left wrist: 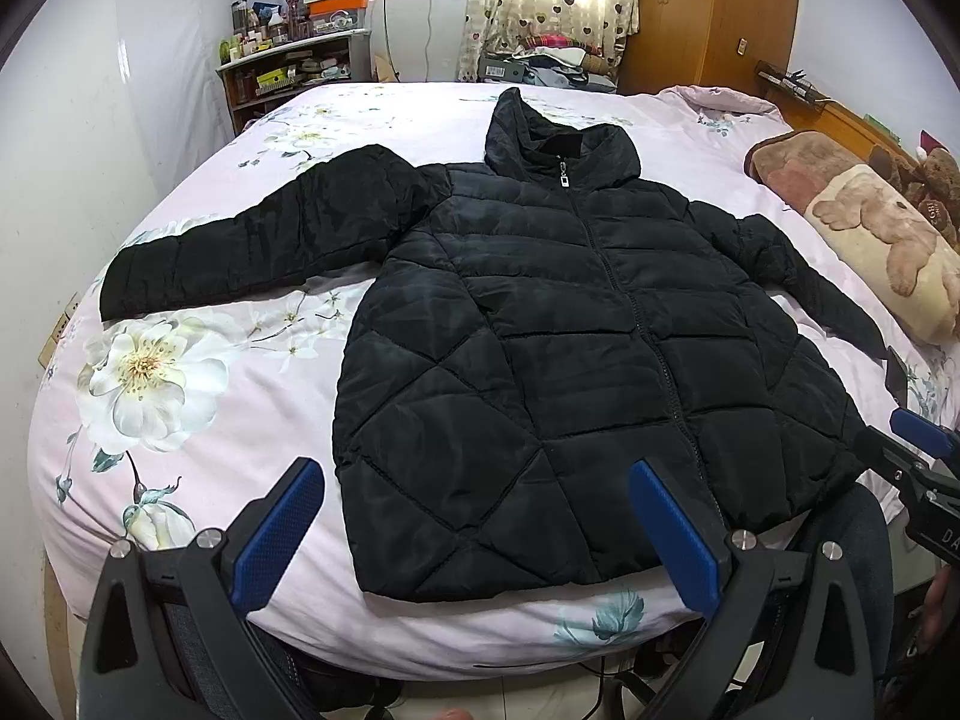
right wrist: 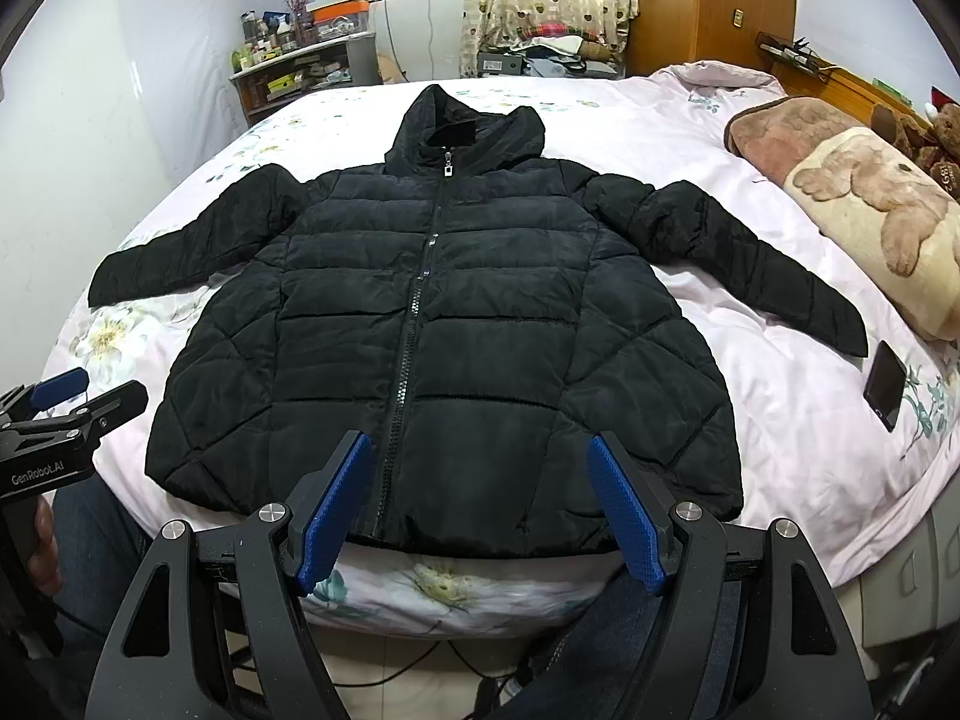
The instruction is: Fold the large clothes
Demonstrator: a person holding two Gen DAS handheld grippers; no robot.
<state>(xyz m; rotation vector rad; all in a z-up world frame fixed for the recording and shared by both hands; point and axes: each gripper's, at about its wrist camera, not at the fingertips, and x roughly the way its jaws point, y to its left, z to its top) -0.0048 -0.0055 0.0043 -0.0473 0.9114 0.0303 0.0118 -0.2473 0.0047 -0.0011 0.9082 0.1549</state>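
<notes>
Jacket (right wrist: 444, 324), black quilted puffer, lies flat and zipped on the bed (right wrist: 780, 420), front up, hood toward the far side, both sleeves spread outward. Its hem sits just inside the near bed edge. Shelf unit (left wrist: 288, 72) in the far corner holds bottles and boxes; contents too small to identify. Dark phone (right wrist: 885, 384) lies on the sheet near the jacket's sleeve cuff, short of the pillow (right wrist: 876, 210) along the side. Bare sheet is open around both sleeves. Left hand-held gripper (left wrist: 474, 534) hovers over the hem, jaws wide, nothing between them. Right hand-held gripper (right wrist: 480, 510) likewise, jaws apart and empty.
</notes>
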